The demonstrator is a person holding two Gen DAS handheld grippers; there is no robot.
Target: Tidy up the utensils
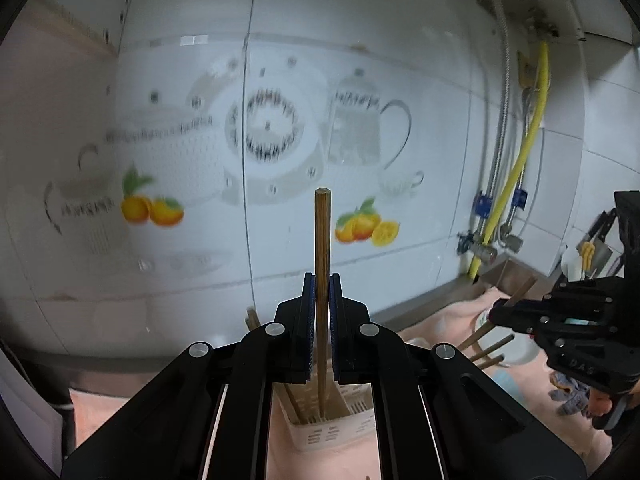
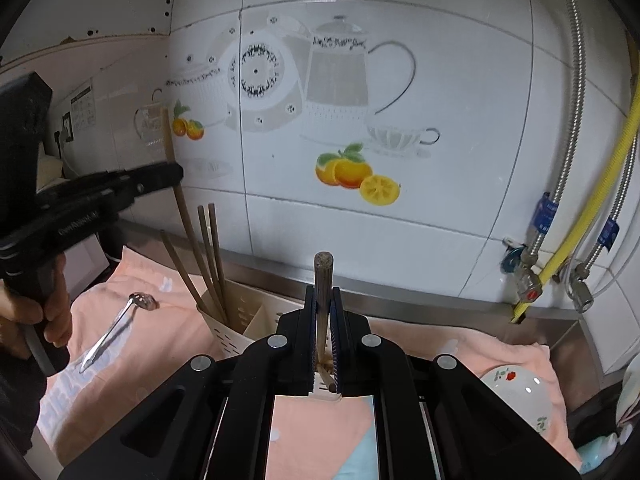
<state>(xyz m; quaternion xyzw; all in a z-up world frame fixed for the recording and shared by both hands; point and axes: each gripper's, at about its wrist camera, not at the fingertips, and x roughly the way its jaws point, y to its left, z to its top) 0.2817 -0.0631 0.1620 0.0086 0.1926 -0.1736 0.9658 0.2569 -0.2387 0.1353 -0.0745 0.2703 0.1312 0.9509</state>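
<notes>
1 spoon [image 2: 120, 326] (right view only), each gripper clamping 1 chopstick

Steel counter [image 2: 420, 300] along tiled wall, covered by pink towel [image 2: 168, 332]; on the towel: slotted holder [image 2: 236, 320], metal spoon [image 2: 116, 328], flowered bowl [image 2: 520, 396].

Right claw [image 2: 323, 304] tight around upright wooden chopstick [image 2: 323, 276] above slotted holder [image 2: 240, 320].
</notes>
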